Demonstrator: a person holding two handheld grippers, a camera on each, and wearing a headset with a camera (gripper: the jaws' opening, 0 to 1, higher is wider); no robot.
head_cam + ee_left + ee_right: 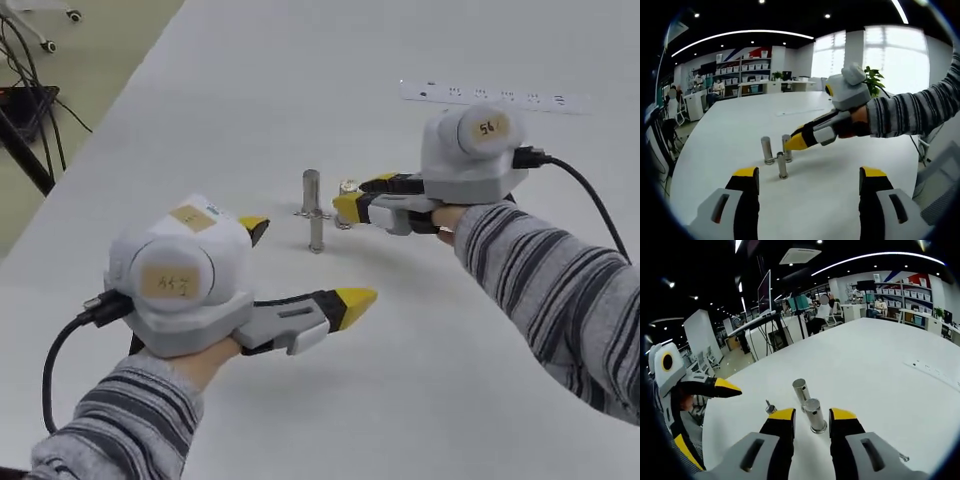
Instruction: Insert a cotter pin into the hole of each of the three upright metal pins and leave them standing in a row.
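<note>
Three small upright metal pins stand close together mid-table: a tall one [311, 190], a shorter one [317, 232] nearer me, and a third [347, 188] to their right. My right gripper [360, 195] reaches in from the right, and that third pin [814, 415] stands between its yellow tips [782, 415]. The jaws are narrowly apart with slim gaps on both sides of the pin. My left gripper [305, 263] hovers nearer me, wide open and holding nothing, its jaws pointing toward the pins [782, 165]. The right gripper [797, 141] shows beside the pins in the left gripper view.
A white power strip [495, 97] lies at the far right of the white table [450, 330]. A tiny metal piece [902, 457] lies on the table by my right gripper. The table's left edge [120, 105] drops to a floor with cables.
</note>
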